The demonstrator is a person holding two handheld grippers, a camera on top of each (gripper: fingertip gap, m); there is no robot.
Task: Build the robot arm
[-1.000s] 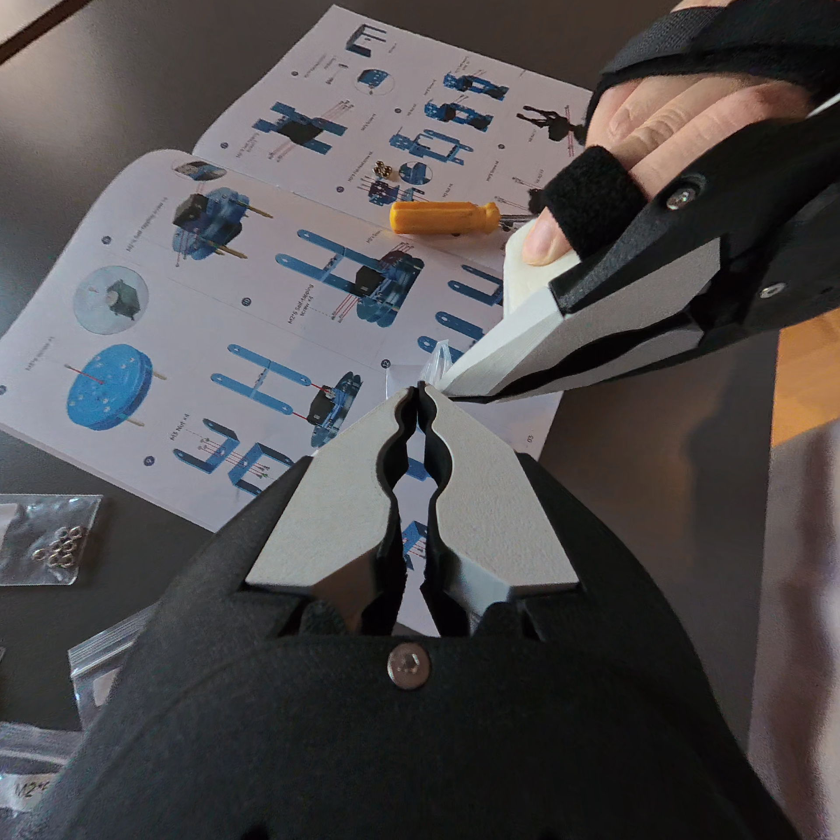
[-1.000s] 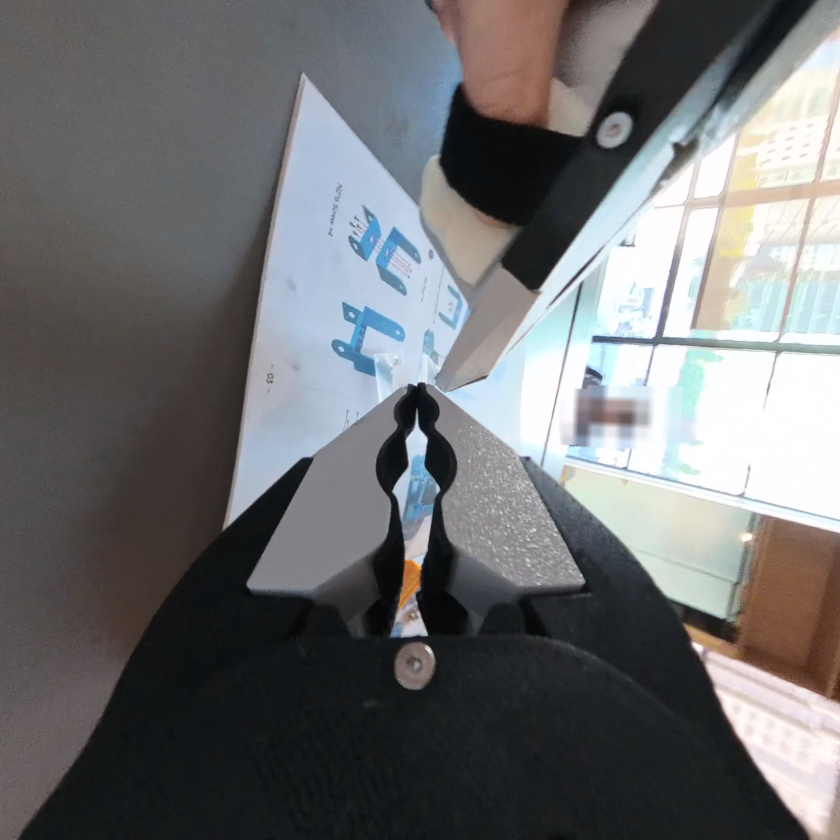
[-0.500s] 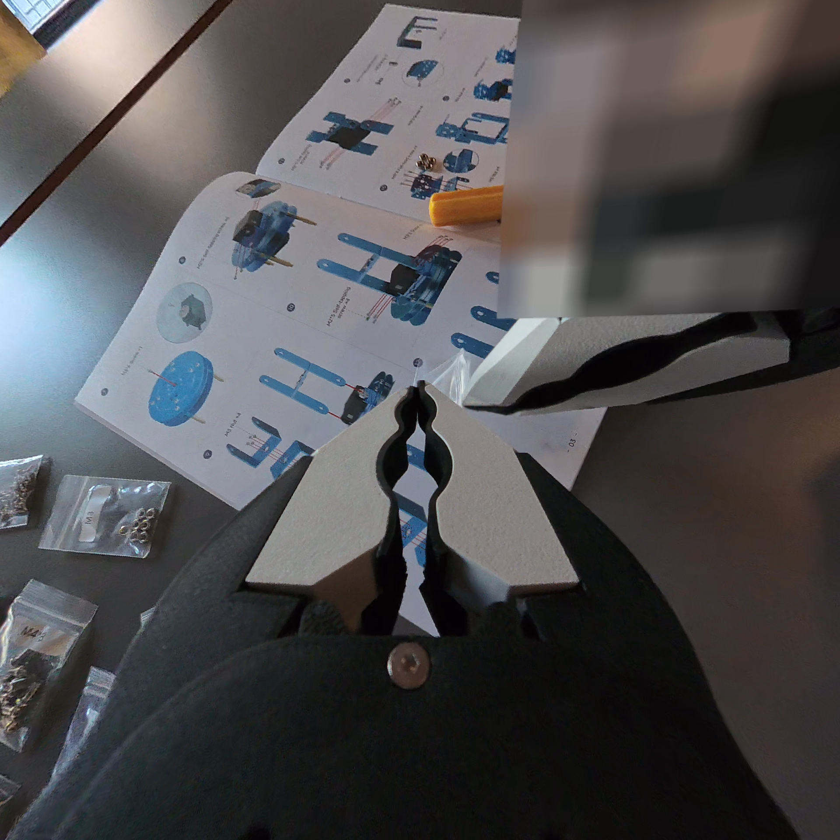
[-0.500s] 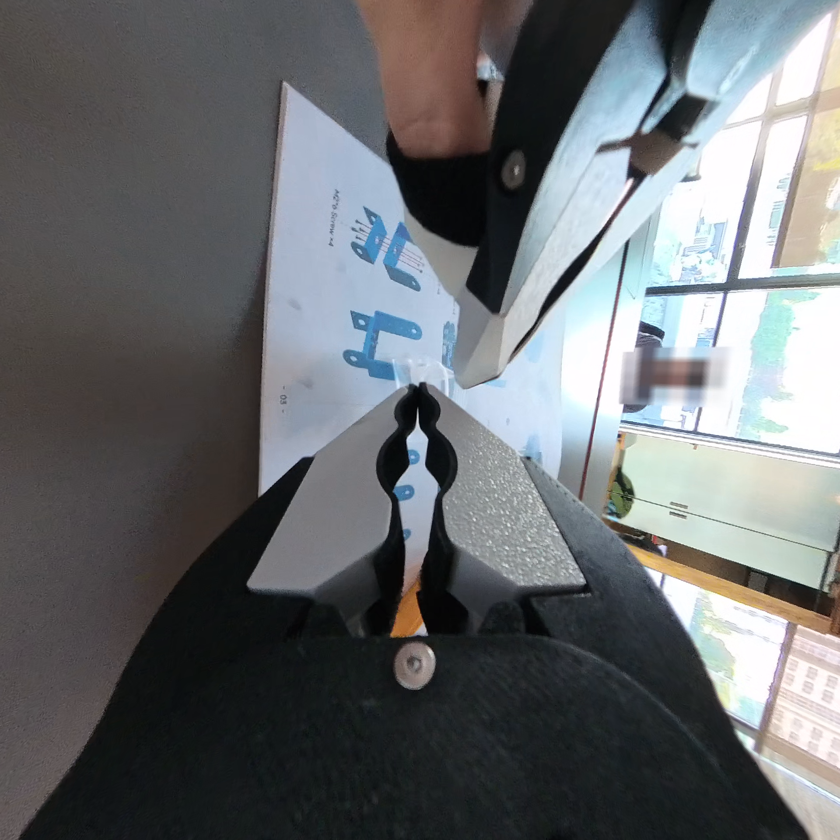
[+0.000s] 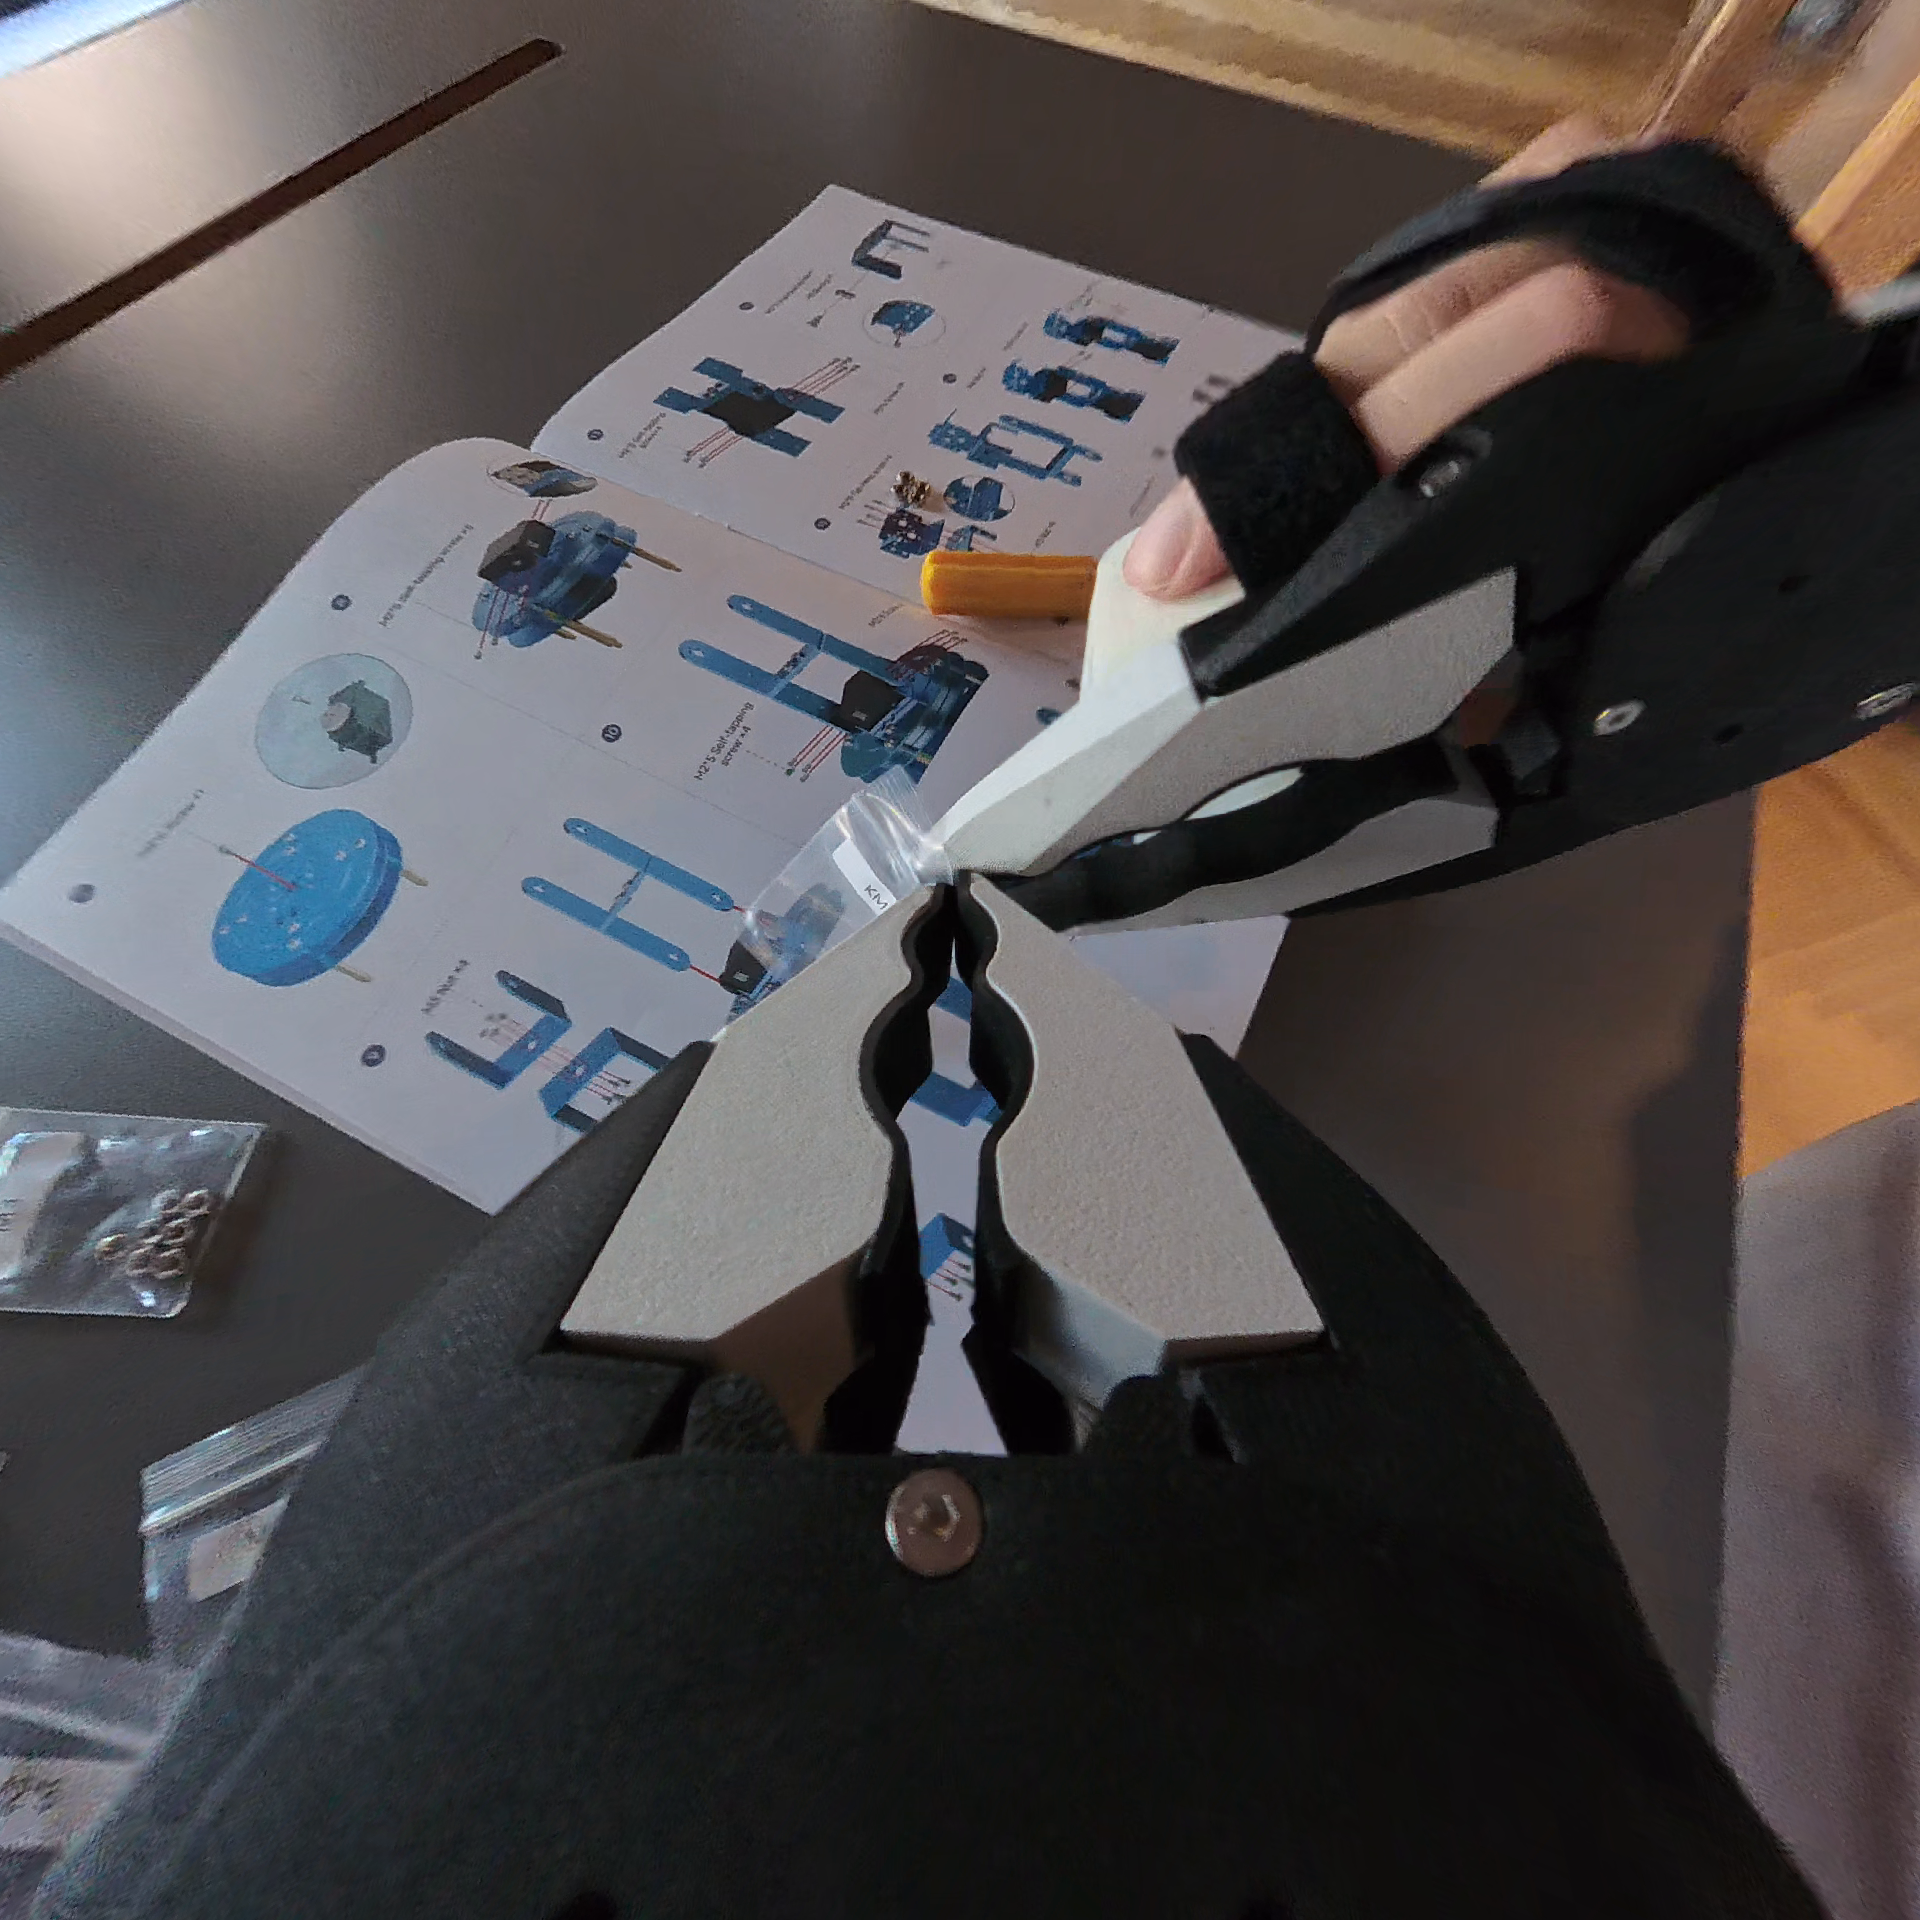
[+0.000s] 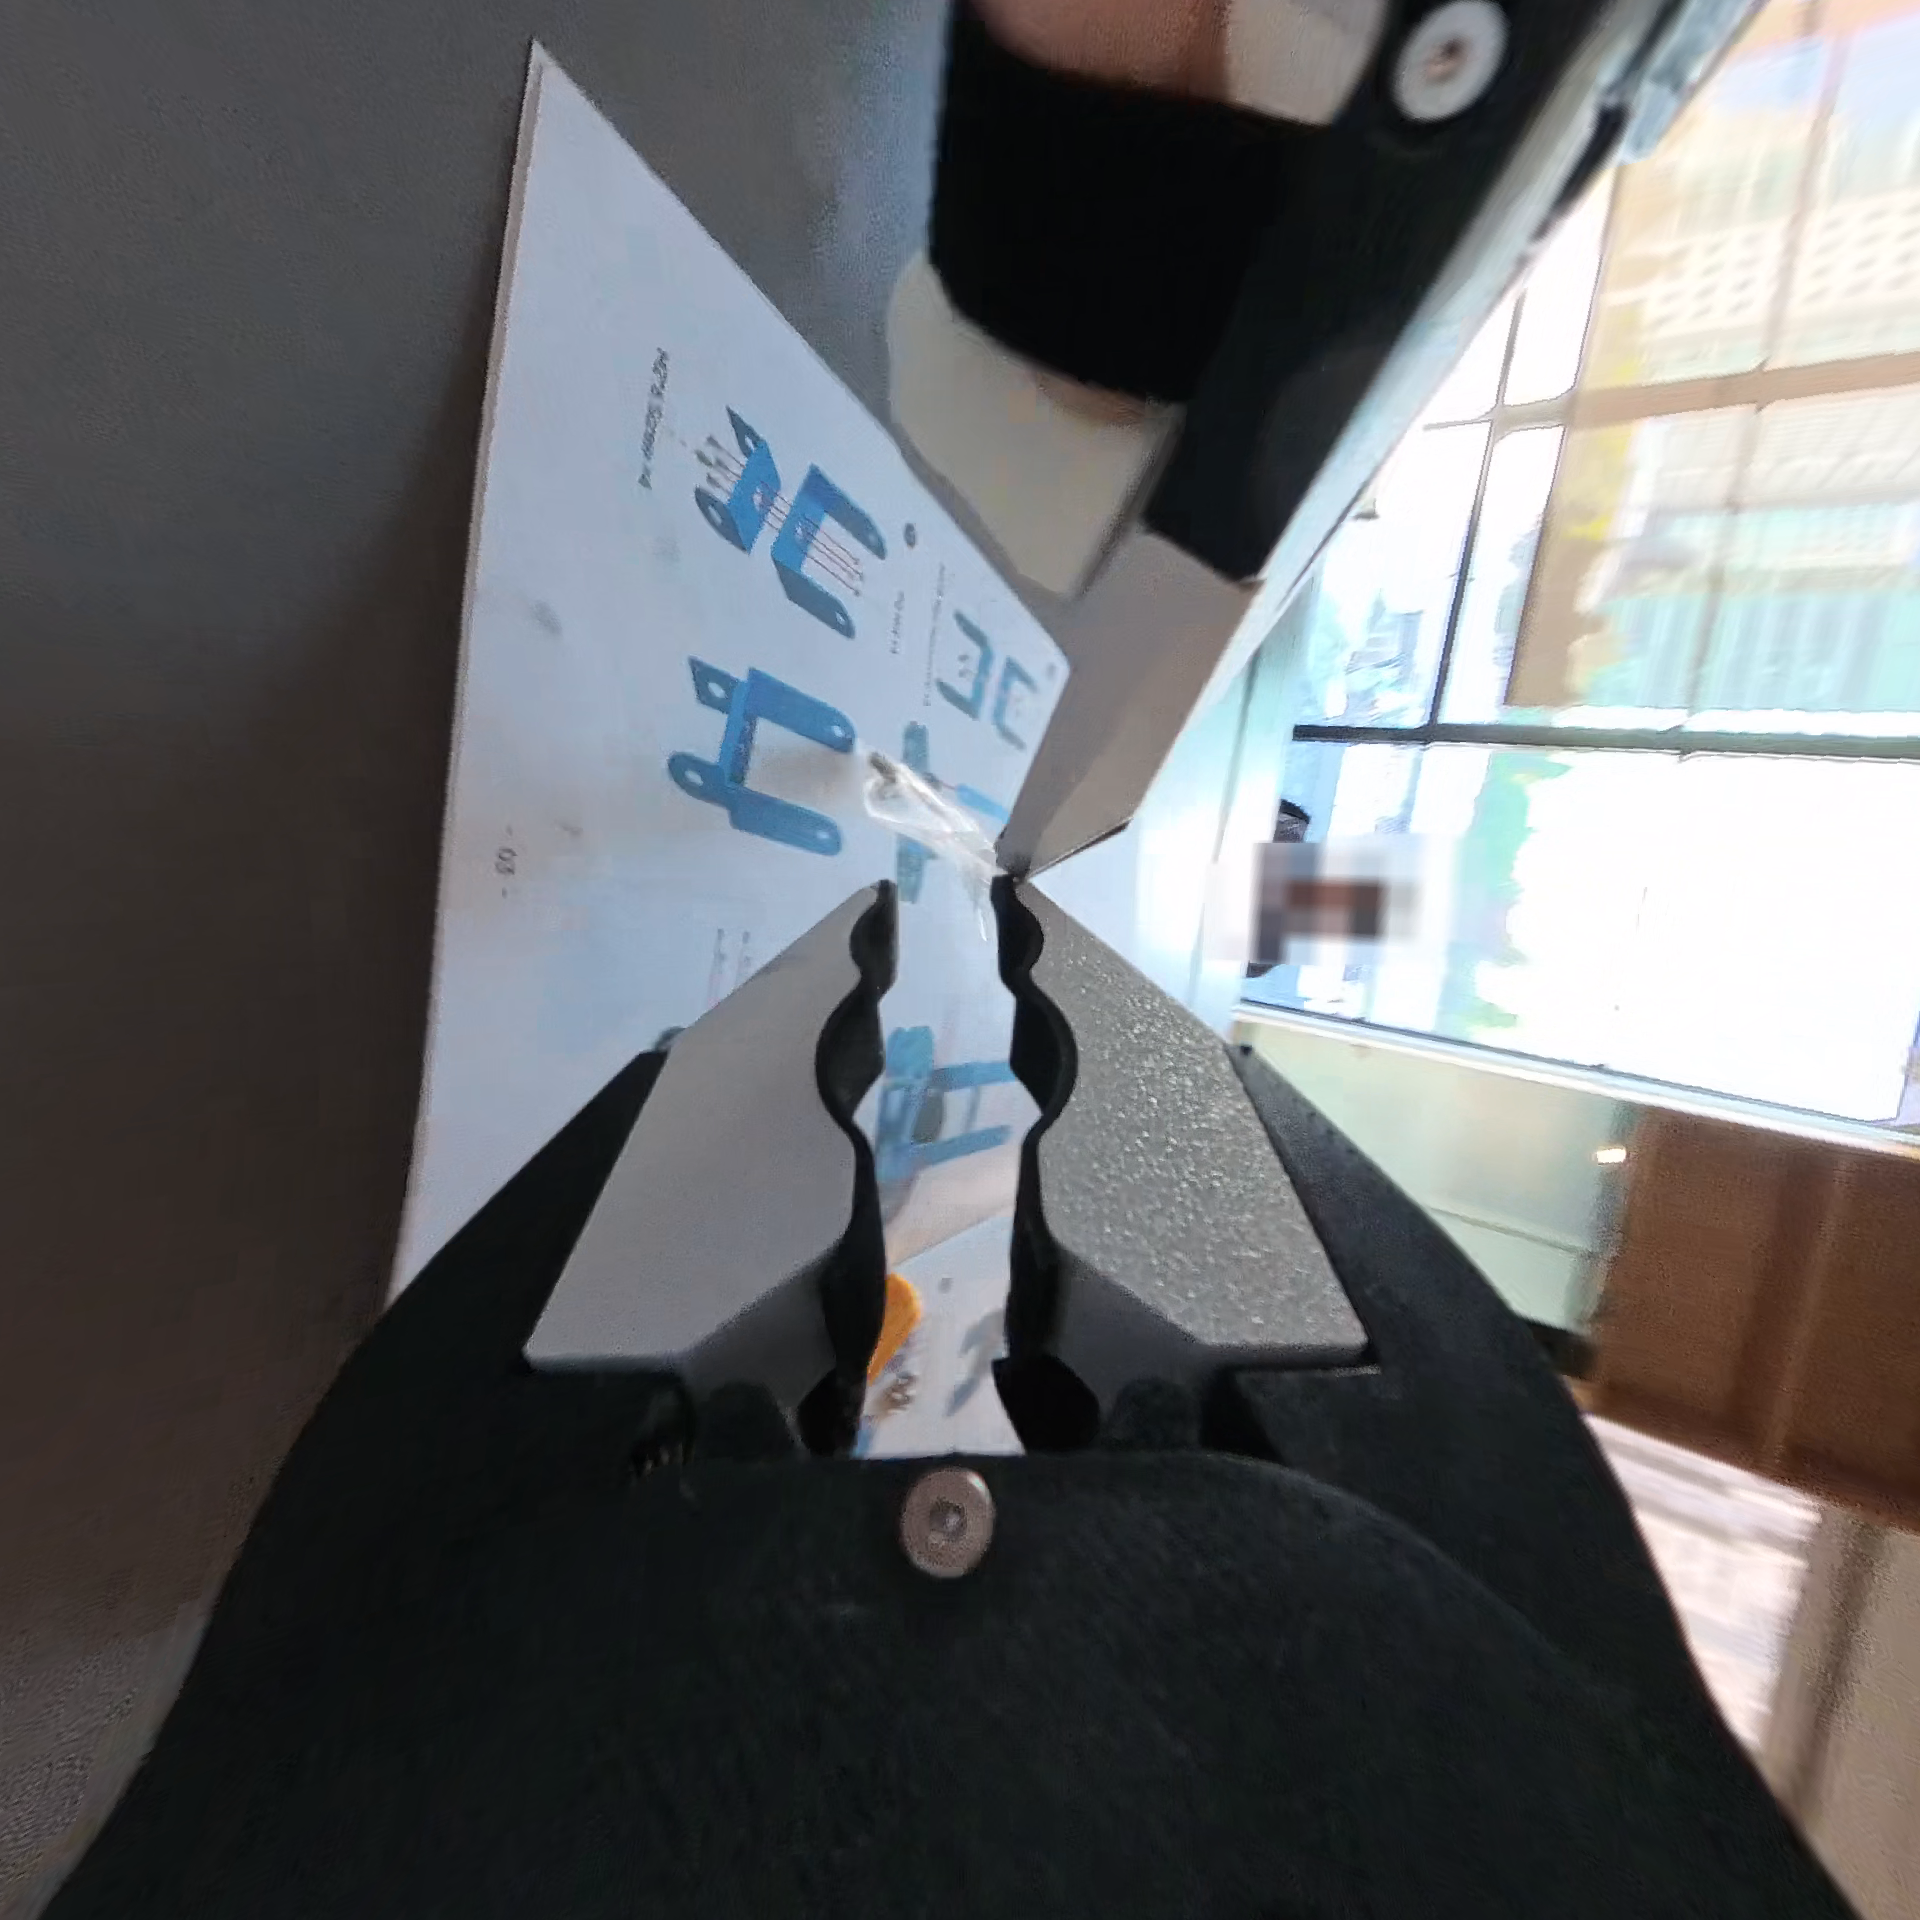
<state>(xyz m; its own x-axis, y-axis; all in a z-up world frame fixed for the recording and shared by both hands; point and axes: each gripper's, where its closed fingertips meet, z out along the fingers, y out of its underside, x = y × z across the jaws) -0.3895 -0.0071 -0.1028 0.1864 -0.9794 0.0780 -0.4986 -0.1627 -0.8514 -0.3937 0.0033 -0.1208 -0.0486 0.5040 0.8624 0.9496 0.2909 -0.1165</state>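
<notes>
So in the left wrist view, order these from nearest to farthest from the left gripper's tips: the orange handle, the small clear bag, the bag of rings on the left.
1. Small clear bag: right at the tips of the left gripper, pinched there.
2. Orange handle: ahead, lying on the open booklet.
3. Bag of rings: far left on the dark table.

Grey wavy-edged fingers [image 5: 758,1164], black textured body, silver screw [image 5: 932,1524], black hand strap [image 5: 1273,468]

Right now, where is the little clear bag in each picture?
Left wrist view: the little clear bag is mid-picture, pinched at the left claw tips.
Right wrist view: bag mid-picture, just above the open right claw.
Shared landmark: the instruction booklet beneath it.
</notes>
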